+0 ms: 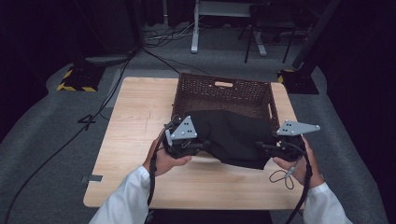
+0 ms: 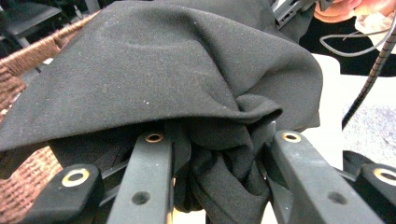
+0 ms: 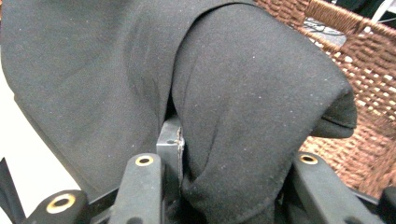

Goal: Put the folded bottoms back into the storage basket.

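Note:
A black cloth [image 1: 233, 135] hangs bunched between my two grippers above the table, its far part draped over the front rim of a brown wicker basket [image 1: 224, 91]. My left gripper [image 1: 205, 145] is shut on the cloth's left end; folds of black cloth [image 2: 187, 93] are bunched between its jaws. My right gripper [image 1: 261, 146] is shut on the right end, and the black cloth [image 3: 243, 107] wraps thickly between its jaws. The fingertips of both are hidden by fabric. The basket's weave [image 3: 373, 112] stands just behind the cloth.
The light wooden table [image 1: 140, 116] has bare room to the left of the basket and along its near edge. Grey carpet, cables and black stands with yellow-striped bases [image 1: 77, 79] surround it. A thin cable [image 1: 282, 177] loops under my right hand.

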The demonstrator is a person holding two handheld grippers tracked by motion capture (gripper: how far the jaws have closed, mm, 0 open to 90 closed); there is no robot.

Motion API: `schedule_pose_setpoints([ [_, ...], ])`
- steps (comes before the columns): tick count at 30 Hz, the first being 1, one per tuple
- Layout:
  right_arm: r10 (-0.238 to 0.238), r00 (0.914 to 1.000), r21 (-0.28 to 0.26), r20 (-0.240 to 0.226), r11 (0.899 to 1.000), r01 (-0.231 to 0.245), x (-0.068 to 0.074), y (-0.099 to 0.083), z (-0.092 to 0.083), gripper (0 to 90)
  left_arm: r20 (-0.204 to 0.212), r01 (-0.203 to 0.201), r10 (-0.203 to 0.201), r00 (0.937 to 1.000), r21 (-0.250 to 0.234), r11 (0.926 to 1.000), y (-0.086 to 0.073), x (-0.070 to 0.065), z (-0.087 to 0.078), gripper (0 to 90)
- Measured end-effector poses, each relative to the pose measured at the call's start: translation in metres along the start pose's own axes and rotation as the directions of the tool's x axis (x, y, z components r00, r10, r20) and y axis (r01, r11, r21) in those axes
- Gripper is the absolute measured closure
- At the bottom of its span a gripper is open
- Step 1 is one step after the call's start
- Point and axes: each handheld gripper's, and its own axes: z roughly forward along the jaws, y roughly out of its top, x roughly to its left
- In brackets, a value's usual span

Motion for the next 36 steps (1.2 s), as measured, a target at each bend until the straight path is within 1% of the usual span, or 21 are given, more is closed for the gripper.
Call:
schedule_pose_setpoints([
  [2, 0.0, 1.0, -0.002, 0.003, 1.0, 0.0, -0.003, 0.005, 0.0, 61.9, -0.005, -0.005, 0.005, 1.0, -0.006, 1.0, 0.004, 0.003, 0.0, 70.2],
  [4, -0.005, 1.0, -0.005, 0.008, 1.0, 0.005, -0.005, 0.008, -0.001, 61.9, -0.002, 0.002, -0.002, 1.0, -0.014, 0.9999, 0.006, 0.006, 0.0, 70.1],
  [7, -0.006, 1.0, -0.009, 0.008, 1.0, 0.006, -0.008, 0.012, -0.002, 61.9, -0.007, -0.009, 0.009, 0.9999, -0.018, 0.9998, 0.01, 0.009, 0.0, 70.1],
  [9, -0.007, 0.9999, -0.012, 0.01, 1.0, 0.007, -0.011, 0.015, -0.002, 61.9, -0.009, -0.009, 0.008, 0.9999, -0.025, 0.9996, 0.012, 0.011, 0.0, 70.1],
  [10, -0.008, 0.9999, -0.013, 0.012, 1.0, 0.008, -0.011, 0.016, -0.002, 61.9, -0.009, -0.001, 0.001, 1.0, -0.03, 0.9995, 0.013, 0.012, 0.0, 70.2],
  [18, -0.015, 0.9997, -0.015, 0.018, 1.0, 0.015, -0.016, 0.027, 0.001, 61.9, -0.021, 0.0, -0.001, 0.9998, -0.039, 0.9992, 0.02, 0.021, -0.001, 70.1],
  [25, -0.029, 0.9991, -0.02, 0.031, 0.999, 0.03, -0.023, 0.04, 0.003, 61.9, -0.039, -0.006, 0.004, 0.9992, -0.051, 0.9987, 0.026, 0.028, -0.003, 70.1],
  [27, -0.029, 0.9991, -0.023, 0.03, 0.999, 0.03, -0.024, 0.043, 0.004, 61.9, -0.042, 0.0, -0.002, 0.9991, -0.055, 0.9985, 0.027, 0.031, -0.003, 70.1],
  [28, -0.037, 0.9987, -0.021, 0.033, 0.999, 0.038, -0.026, 0.047, 0.005, 61.9, -0.049, 0.001, -0.003, 0.9988, -0.056, 0.9985, 0.028, 0.031, -0.003, 70.1],
  [29, -0.037, 0.9987, -0.021, 0.033, 0.999, 0.038, -0.026, 0.047, 0.005, 61.9, -0.051, -0.003, 0.0, 0.9987, -0.056, 0.9984, 0.029, 0.033, -0.003, 70.1],
  [31, -0.042, 0.9985, -0.018, 0.035, 0.999, 0.043, -0.029, 0.052, 0.007, 61.9, -0.057, 0.006, -0.009, 0.9983, -0.055, 0.9984, 0.031, 0.037, -0.002, 70.1],
  [36, -0.049, 0.9978, -0.018, 0.045, 0.999, 0.05, -0.038, 0.061, 0.01, 61.9, -0.068, 0.007, -0.011, 0.9976, -0.062, 0.998, 0.038, 0.045, 0.002, 70.1],
])
